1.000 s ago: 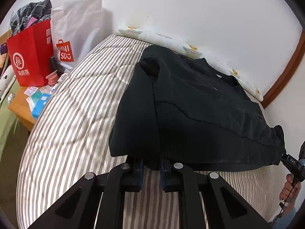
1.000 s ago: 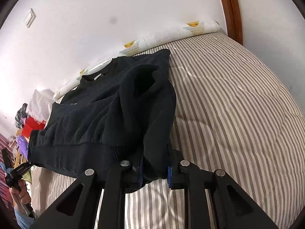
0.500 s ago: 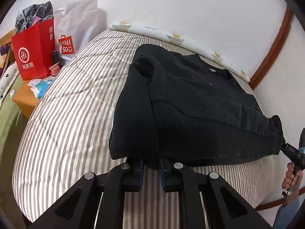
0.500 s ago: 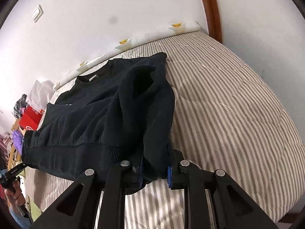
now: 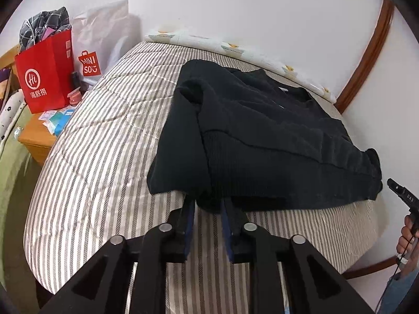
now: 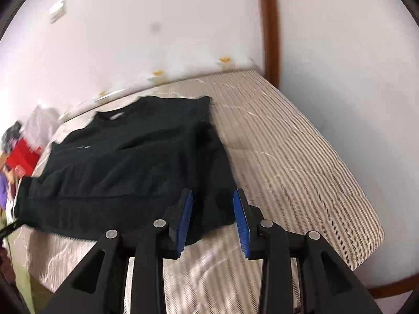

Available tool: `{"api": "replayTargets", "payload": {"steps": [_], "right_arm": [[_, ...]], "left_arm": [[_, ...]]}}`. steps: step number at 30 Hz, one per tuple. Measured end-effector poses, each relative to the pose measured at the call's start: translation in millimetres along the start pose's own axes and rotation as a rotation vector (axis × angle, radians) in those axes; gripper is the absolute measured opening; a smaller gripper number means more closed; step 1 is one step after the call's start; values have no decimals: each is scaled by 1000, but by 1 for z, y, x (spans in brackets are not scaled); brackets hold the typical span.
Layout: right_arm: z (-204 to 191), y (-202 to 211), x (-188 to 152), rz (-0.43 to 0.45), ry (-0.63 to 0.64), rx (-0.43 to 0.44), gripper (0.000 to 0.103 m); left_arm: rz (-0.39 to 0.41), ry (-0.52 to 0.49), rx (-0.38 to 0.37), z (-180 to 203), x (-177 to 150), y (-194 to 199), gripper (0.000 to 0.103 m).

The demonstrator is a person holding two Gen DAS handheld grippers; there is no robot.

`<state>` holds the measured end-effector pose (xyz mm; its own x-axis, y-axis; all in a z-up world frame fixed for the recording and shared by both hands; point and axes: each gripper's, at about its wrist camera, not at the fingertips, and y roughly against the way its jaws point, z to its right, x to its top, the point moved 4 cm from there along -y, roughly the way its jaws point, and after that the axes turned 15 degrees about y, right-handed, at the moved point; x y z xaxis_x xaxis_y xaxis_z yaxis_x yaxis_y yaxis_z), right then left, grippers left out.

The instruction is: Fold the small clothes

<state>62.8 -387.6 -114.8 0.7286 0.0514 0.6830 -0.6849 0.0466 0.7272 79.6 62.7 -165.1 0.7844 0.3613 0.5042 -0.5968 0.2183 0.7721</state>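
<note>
A black sweater [image 5: 262, 136] lies spread on the striped bed [image 5: 104, 144], neckline toward the wall, a sleeve folded over each side. My left gripper [image 5: 208, 206] is at the near hem; its jaws are opening, and a bunched bit of hem still lies loosely between the blue pads. In the right wrist view the sweater [image 6: 125, 162] lies flat beyond my right gripper [image 6: 212, 209]. Those jaws are opening too, the blue pads stand clearly apart just above the hem's right corner, and nothing is pinched between them. The right gripper [image 5: 391, 183] also shows just off the sweater's far corner.
A red paper bag [image 5: 44, 78] and a white shopping bag [image 5: 102, 39] stand on a wooden bedside table [image 5: 36, 138] left of the bed. A white wall and brown wooden trim [image 5: 366, 60] bound the far side. Bare striped mattress [image 6: 288, 157] lies right of the sweater.
Both grippers drew the hem toward the bed's near edge, then their jaws parted. The right gripper has let go of the hem and backed off upward; the sweater has settled flat.
</note>
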Motion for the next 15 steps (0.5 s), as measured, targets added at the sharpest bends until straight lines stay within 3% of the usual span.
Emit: {"api": "replayTargets", "payload": {"steps": [5,8,11,15], "right_arm": [[-59,2,-15,-19,132,141,31],[-85,-16,-33,-72,189,177,23],[-93,-37,-40,-108,181,188,16],[-84,-45,-36,-93,131,185,16]], "left_arm": [[-1,-67,-39,11,-14,13,32],[-17,-104,-72,22,-22,15,32],[-35,-130,-92,31,-27,13,32],[-56,-147,-99,45,-26,1,32]]}}
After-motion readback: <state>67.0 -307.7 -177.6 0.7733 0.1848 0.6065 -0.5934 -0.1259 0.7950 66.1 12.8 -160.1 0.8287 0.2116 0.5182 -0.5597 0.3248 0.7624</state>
